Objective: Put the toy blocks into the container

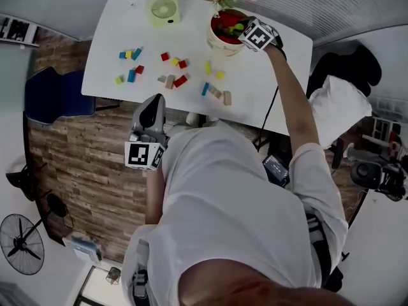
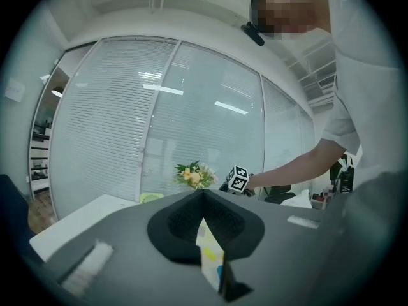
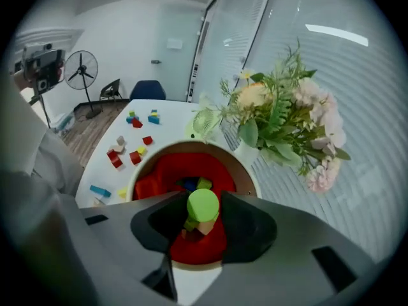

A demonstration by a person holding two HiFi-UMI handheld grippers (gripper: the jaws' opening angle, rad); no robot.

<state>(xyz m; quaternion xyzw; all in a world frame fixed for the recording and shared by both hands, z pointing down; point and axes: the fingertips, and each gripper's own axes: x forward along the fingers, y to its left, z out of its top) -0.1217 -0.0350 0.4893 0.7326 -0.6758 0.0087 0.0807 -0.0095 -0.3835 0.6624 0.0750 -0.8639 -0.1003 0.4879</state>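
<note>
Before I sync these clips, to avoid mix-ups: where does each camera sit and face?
Head view: on the head, looking steeply down at the table; torso and both arms show.
Left gripper view: on the left gripper, facing level across the table; its closed jaws show.
Right gripper view: on the right gripper, facing down into the container; jaws grip a green block.
Both gripper views share the flowers.

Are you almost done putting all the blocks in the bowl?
Not nearly. A few blocks already lie in the red-lined container. The right gripper holds a green block right over it. Most of the blocks lie scattered on the white table, and the left gripper carries nothing.
</note>
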